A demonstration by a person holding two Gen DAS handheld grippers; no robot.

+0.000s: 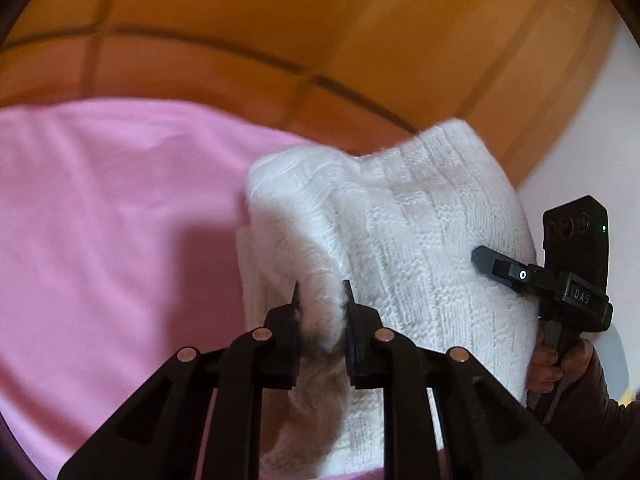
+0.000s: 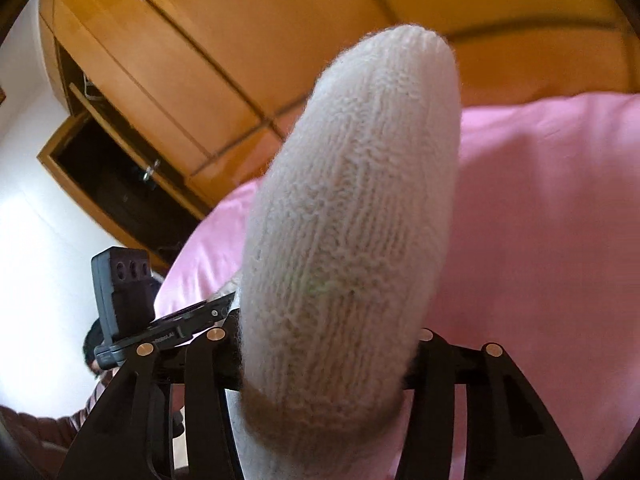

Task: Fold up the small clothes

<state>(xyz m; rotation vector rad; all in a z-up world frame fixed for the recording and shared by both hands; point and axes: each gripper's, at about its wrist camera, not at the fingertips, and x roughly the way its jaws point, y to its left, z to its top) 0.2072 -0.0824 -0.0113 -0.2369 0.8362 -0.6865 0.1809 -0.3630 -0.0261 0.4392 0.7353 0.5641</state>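
A white knitted sock (image 1: 420, 220) is held up above the pink sheet (image 1: 100, 220) between both grippers. My left gripper (image 1: 322, 308) is shut on a bunched edge of it, with fabric pinched between the two fingertips. In the left wrist view my right gripper (image 1: 486, 260) grips the sock's right side, one finger lying across the knit. In the right wrist view the sock (image 2: 352, 200) rises from between the jaws of my right gripper (image 2: 328, 360) and hides the fingertips. The left gripper (image 2: 224, 306) shows at the sock's left edge.
The pink sheet (image 2: 540, 220) covers the surface below. Behind it stands a wooden wardrobe (image 1: 240, 20) with an open dark compartment (image 2: 112, 184). A white wall (image 2: 32, 220) is at the side. A person's hand (image 1: 552, 364) holds the right gripper's handle.
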